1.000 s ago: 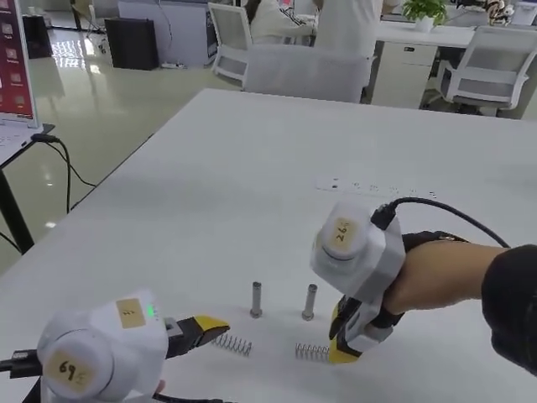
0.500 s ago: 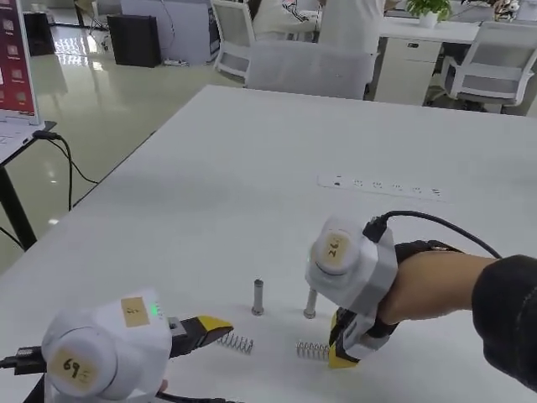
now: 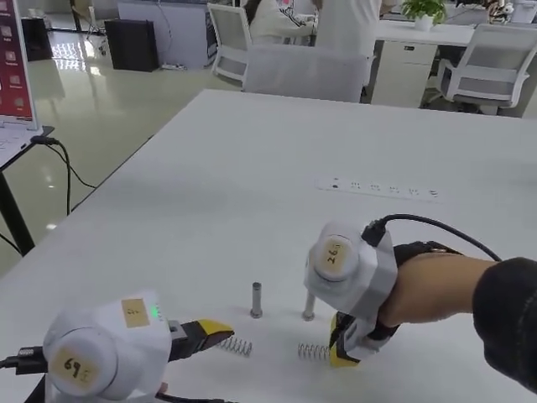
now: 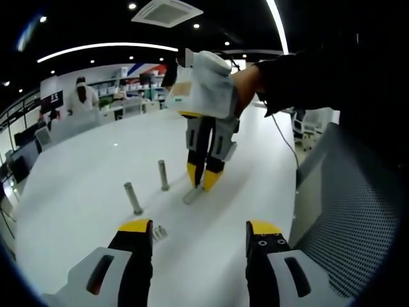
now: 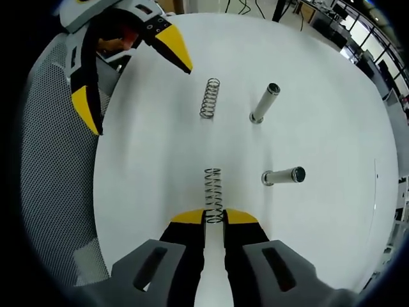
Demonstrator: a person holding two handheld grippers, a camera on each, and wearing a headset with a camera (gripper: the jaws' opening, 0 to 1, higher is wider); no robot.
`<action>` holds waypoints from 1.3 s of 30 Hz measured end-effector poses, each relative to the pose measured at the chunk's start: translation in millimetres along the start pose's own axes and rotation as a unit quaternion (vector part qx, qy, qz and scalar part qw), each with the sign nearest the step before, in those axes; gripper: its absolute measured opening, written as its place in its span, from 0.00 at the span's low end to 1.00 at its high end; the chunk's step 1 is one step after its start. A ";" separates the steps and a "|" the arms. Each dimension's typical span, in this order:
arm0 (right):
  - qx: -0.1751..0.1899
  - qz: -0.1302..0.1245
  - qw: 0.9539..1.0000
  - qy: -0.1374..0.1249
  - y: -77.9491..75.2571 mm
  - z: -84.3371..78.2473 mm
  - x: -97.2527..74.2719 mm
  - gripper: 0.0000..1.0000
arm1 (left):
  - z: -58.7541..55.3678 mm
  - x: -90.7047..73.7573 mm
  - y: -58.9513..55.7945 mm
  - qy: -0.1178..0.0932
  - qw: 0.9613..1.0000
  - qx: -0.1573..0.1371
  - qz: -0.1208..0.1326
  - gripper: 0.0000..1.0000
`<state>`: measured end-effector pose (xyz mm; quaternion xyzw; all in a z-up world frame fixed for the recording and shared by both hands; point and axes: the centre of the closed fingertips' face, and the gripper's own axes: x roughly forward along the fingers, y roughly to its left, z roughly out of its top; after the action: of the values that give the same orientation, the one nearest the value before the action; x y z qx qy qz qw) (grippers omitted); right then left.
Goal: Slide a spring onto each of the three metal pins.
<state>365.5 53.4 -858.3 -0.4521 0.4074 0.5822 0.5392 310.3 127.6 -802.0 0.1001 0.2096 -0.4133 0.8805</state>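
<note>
Pinching the spring [image 5: 213,185] by one end near the front edge of the table [image 5: 332,77], your right gripper [image 5: 214,217] likely frees its length for the nearest pin [image 5: 283,176]; left gripper [image 4: 199,227] hovers, jaws spread, beside the second spring [image 5: 209,97].

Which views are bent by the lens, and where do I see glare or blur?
Head view: straight lines, glare on the floor, table evenly lit. Left gripper view: the ceiling light bends into an arc. Right gripper view: table edge curves; near spring sharp.
</note>
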 end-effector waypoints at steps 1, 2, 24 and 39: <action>0.003 0.003 1.000 -0.005 1.8 1.7 -3.2 0.07 | 1.5 0.3 0.4 0.000 1.000 0.000 -0.002 0.53; 0.005 0.007 1.000 -0.008 3.5 2.9 -5.7 0.07 | 2.9 0.5 0.7 -0.001 1.000 0.001 -0.003 0.53; -0.004 0.012 1.000 -0.017 25.3 8.7 -48.3 0.07 | 37.2 20.5 -4.5 0.004 0.996 0.058 -0.061 0.41; -0.010 0.011 1.000 -0.022 33.8 14.3 -56.9 0.07 | 46.8 40.2 -17.7 0.005 0.992 0.078 -0.097 0.26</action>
<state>331.2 49.4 -800.1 -0.4398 0.3943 0.6021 0.5372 333.1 72.4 -778.4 0.1496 0.1897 -0.5114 0.8247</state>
